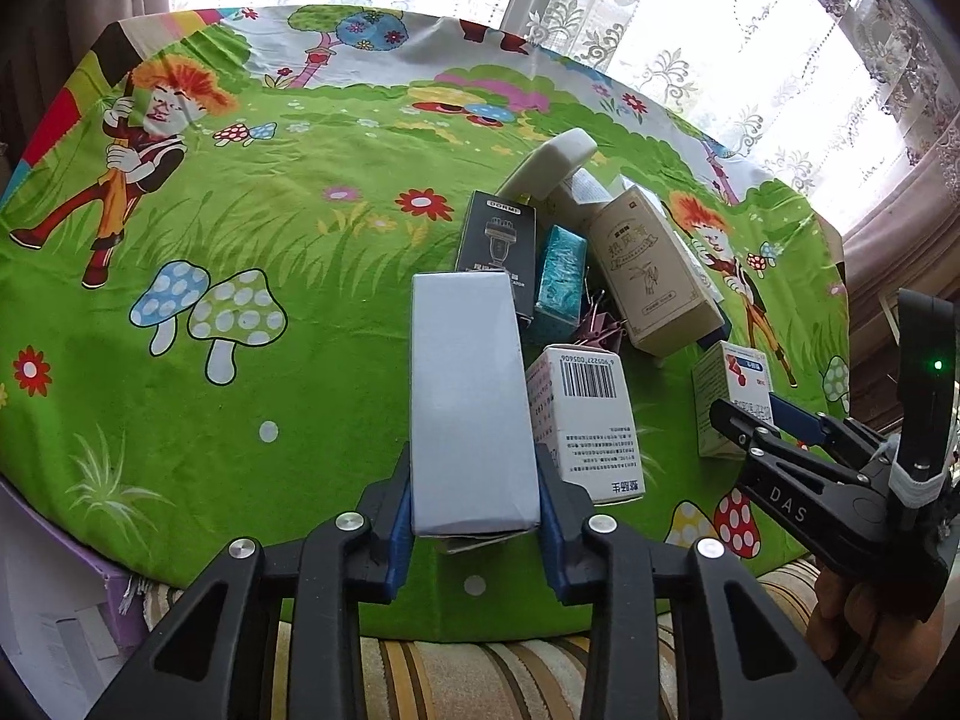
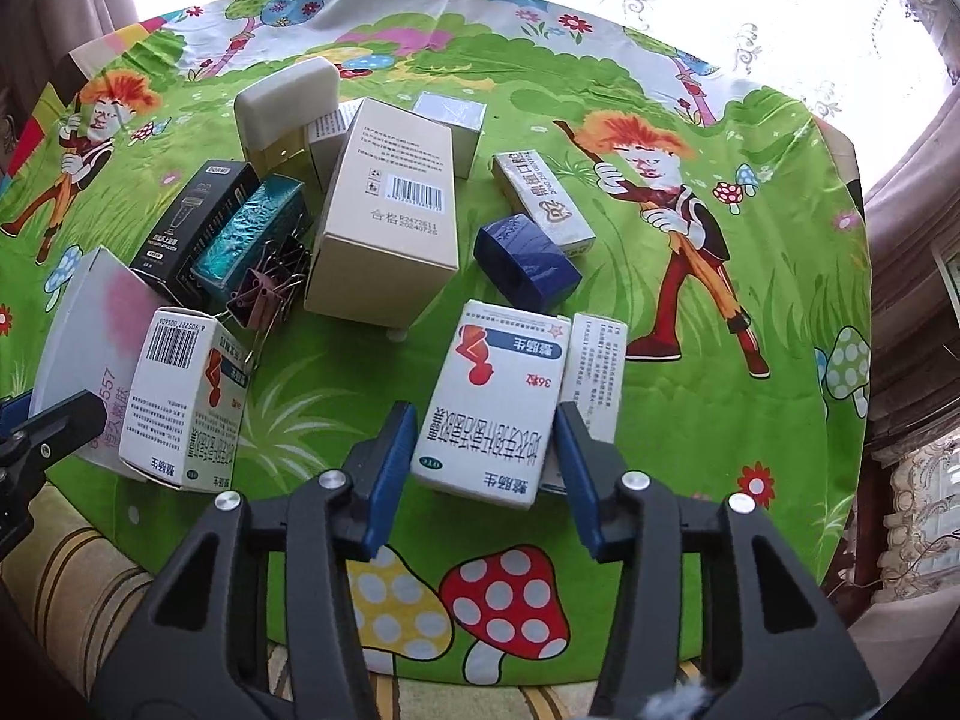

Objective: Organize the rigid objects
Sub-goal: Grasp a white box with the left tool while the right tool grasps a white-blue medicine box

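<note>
We have two grips forming at once on the cartoon-printed cloth (image 1: 240, 396). Our left gripper (image 1: 477, 516) is pinched narrow on the pale grey box (image 1: 468, 396), its blue pads pressed against both long sides near the box's near end, with the barcode box (image 1: 585, 420) just beside it on the right. Our right gripper (image 2: 487, 456) brackets the white medicine box (image 2: 498, 396) at the front of the pile; the right pad looks to touch its edge, while a sliver of gap shows at the left pad, so we judge this grip not yet made. To do the step well we should centre the right pads on the box's sides, keep clear of the slim white box (image 2: 597, 372) leaning behind it, then lift both straight up.
</note>
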`<state>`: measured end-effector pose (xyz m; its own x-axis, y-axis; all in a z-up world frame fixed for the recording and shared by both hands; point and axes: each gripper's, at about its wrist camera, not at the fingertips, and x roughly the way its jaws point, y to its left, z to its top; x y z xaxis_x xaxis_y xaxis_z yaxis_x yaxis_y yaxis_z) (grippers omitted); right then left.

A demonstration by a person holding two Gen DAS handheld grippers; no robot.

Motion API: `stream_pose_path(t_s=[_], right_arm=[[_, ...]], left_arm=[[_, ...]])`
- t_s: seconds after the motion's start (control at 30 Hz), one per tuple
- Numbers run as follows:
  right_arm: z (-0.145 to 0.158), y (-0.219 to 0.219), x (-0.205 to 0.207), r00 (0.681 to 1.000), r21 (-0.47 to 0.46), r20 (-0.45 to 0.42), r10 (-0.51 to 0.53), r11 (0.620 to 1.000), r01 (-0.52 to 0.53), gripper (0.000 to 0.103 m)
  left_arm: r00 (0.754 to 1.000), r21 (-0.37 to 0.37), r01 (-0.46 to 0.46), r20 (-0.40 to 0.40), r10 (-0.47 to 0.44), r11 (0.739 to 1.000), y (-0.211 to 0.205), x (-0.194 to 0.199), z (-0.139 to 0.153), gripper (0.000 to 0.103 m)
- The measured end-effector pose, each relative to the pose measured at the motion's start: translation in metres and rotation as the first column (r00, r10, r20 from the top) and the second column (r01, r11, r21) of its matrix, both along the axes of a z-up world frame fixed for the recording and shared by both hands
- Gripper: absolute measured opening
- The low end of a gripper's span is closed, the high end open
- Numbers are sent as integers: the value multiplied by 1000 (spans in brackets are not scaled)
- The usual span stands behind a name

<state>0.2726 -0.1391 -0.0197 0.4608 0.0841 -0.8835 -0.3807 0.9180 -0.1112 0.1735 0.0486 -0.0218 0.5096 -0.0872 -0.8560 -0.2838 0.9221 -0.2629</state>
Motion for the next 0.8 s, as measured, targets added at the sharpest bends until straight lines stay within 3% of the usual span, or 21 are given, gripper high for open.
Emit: stream_pose_path(t_s=[0.37, 0.8], right_arm=[[19, -17, -8, 1000, 161, 12, -7, 987, 5, 50], [52, -30, -34, 999, 247, 37, -6, 969, -4, 50]], left_arm=[[999, -13, -28, 33, 28, 1000, 5, -9, 6, 35], [995, -20, -59, 79, 60, 998, 11, -37, 23, 35]])
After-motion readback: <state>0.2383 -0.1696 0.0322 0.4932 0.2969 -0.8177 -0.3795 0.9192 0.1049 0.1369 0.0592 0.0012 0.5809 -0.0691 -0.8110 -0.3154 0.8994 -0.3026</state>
